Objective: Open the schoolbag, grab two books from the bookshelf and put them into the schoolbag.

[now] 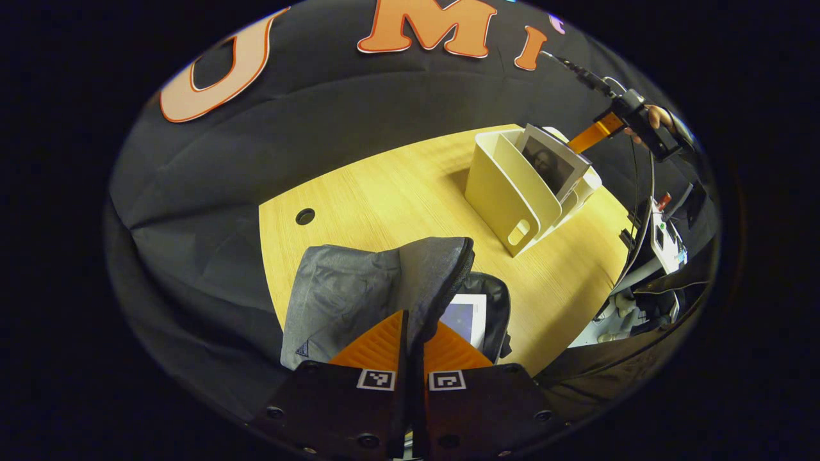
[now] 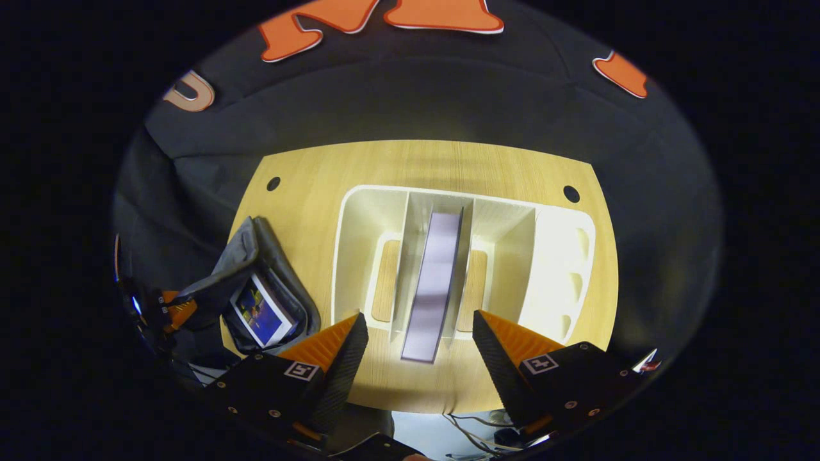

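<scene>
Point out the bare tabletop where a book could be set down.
Free: the table strip behind the bookshelf, and the patch between bookshelf and schoolbag. Crowded: the bag's corner, where the left gripper grips its flap.

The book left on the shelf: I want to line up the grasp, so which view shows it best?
The right gripper view: the book stands edge-on in the bookshelf, straight ahead between the open claw fingers. The left gripper view shows its cover from the side, farther off.
</scene>
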`<state>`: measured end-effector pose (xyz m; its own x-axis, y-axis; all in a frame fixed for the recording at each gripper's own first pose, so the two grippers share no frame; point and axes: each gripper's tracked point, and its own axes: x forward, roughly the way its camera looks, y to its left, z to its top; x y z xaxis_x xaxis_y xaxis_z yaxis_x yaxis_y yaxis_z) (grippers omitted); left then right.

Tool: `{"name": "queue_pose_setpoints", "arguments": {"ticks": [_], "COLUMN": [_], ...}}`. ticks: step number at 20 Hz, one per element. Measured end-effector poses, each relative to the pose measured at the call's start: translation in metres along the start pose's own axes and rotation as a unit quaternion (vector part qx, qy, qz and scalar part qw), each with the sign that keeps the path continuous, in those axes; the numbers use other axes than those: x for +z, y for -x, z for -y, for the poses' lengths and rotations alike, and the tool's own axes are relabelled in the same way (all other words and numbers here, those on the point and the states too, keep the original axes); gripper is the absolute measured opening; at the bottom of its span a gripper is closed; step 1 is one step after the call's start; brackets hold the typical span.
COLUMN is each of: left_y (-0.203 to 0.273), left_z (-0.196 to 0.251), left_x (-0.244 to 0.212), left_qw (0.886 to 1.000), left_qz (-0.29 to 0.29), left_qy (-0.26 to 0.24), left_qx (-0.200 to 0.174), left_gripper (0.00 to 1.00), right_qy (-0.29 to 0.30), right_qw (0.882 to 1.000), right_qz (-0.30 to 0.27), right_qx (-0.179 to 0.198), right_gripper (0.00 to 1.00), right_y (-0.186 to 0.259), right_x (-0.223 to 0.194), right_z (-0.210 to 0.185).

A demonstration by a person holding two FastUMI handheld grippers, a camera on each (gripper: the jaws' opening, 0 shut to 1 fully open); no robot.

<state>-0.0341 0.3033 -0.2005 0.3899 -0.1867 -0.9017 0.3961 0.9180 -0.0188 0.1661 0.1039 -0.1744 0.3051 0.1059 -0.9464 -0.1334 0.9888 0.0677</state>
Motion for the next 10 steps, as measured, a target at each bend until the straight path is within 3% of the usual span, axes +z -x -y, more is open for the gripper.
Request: {"name": "queue_pose_setpoints", "arguments": {"ticks": [4, 8, 9, 10], "left_y": [-0.001, -0.002, -0.003, -0.005], "left_z": [0.0, 0.002, 0.003, 0.005], "left_x": [-0.004, -0.005, -0.004, -0.005], "left_qw": [1.0, 1.0, 1.0, 1.0], "left_qz": [-0.008, -0.012, -0.012, -0.014], "left_qy": [0.013, 0.019, 0.019, 0.02], "left_qx": [0.011, 0.017, 0.018, 0.016], "left_gripper": [0.05, 0.05, 0.05, 0.05], "right_qy": [-0.012, -0.033, -0.043, -0.045], "right_qw": [1.0, 0.998, 0.998, 0.998], "right_qz": [-0.021, -0.04, -0.044, -0.046], "right_qx": [-0.004, -0.017, -0.019, -0.024], "right_gripper": [0.93, 0.65, 0.41, 0.42], "right_y": [-0.033, -0.052, -0.054, -0.053], "right_x": [0.013, 0.014, 0.012, 0.01], "right_z": [0.003, 0.006, 0.006, 0.007]}}
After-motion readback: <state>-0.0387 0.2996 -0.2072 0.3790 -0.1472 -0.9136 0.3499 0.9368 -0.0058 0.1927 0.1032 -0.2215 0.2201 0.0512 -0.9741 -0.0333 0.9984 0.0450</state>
